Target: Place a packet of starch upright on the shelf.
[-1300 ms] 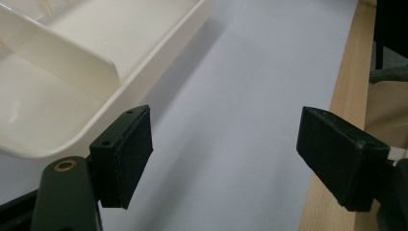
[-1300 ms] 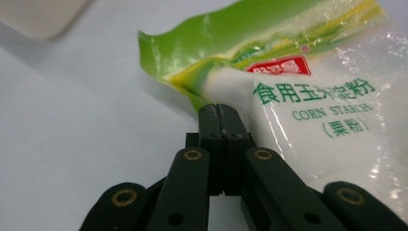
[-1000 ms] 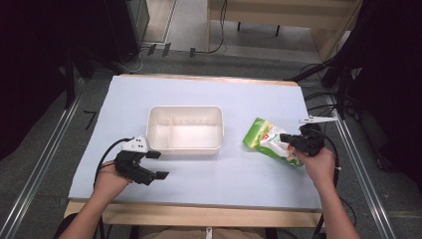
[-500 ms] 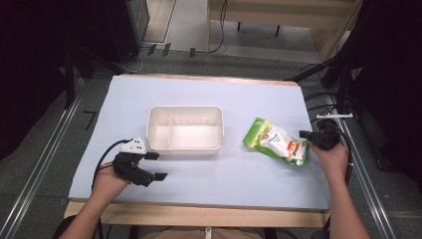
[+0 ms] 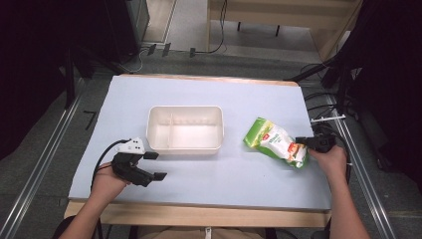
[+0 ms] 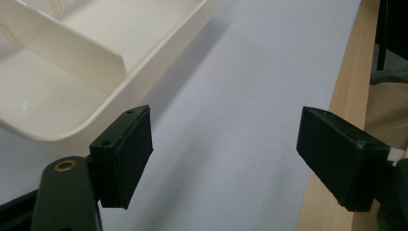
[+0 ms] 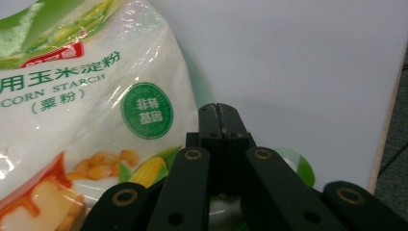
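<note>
Table [image 5: 209,94]: pale blue sheet over a wooden top, filling the middle of the high view; wooden edge along the bottom.

Tray [image 5: 185,128]: cream plastic, rectangular, one inner divider, nothing inside. Sits at centre frame, slightly left. Its near corner shows at the upper left of the left gripper view.

Pouch of corn starch [image 5: 276,142]: green and white, lying flat and slanted at right of centre, well apart from the tray. Soft and glossy by the look of it.

Left gripper [image 5: 152,166]: in your left hand [image 5: 107,181] at lower left, just beside the tray's near left corner. Jaws wide apart, nothing between them but bare sheet.

Right gripper [image 5: 300,141]: in your right hand [image 5: 329,158] at the right edge of the table. Jaws pressed together. Its own view puts them at the pouch's lower right corner; whether a thin fold of film is pinched between them, or nothing at all, you cannot tell from here.

Risks, as judged:
- If you hold only the corner seal, the powder's weight may pull the film out of the jaws as you lift; the slick surface adds to that.
- If you hold nothing, a pull drags or nudges the pouch toward the table's right edge, which is near.
- A one-corner lift lets the pouch hang and swing, so it may catch the tray's rim instead of clearing it.
</note>
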`<action>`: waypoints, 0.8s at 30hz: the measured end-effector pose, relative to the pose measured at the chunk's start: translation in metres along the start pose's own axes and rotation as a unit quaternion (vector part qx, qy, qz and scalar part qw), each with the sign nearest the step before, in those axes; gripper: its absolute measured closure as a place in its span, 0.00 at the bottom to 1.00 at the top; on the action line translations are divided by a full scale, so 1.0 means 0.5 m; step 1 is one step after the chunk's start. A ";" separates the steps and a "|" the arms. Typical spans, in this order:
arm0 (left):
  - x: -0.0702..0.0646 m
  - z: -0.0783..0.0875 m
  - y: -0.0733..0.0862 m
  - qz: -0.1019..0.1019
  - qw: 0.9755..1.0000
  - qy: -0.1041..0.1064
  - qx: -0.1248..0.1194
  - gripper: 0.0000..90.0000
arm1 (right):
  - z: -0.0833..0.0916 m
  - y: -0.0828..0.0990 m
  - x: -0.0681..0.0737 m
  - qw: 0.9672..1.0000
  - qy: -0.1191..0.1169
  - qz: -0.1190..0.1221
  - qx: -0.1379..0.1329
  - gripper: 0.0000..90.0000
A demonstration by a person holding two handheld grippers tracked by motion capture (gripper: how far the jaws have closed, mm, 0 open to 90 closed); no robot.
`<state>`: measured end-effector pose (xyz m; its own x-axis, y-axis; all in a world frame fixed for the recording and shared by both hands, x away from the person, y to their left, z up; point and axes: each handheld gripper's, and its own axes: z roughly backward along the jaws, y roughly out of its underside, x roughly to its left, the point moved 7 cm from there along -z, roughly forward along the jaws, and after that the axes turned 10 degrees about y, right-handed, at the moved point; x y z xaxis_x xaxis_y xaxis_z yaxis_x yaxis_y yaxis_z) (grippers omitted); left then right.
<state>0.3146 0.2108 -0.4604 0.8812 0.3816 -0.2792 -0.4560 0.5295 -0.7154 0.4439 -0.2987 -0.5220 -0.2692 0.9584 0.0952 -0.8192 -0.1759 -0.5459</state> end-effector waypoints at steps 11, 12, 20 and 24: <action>0.004 -0.006 -0.011 -0.005 1.000 0.007 -0.004 0.23 | 0.028 0.033 0.024 1.000 0.007 0.009 0.004 1.00; 0.004 -0.007 -0.013 -0.007 1.000 0.008 -0.006 0.23 | 0.030 0.035 0.027 1.000 0.005 0.011 0.004 1.00; 0.008 -0.012 -0.020 -0.008 1.000 0.010 -0.004 0.23 | 0.054 0.065 0.049 1.000 -0.005 0.019 0.007 1.00; 0.008 -0.013 -0.021 -0.009 1.000 0.008 -0.005 0.23 | 0.063 0.077 0.060 1.000 -0.009 0.026 0.007 1.00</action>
<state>0.3237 0.2021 -0.4580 0.8911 0.3597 -0.2767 -0.4390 0.5290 -0.7262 0.3884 -0.2839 -0.5141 -0.3213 0.9434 0.0825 -0.8107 -0.2290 -0.5388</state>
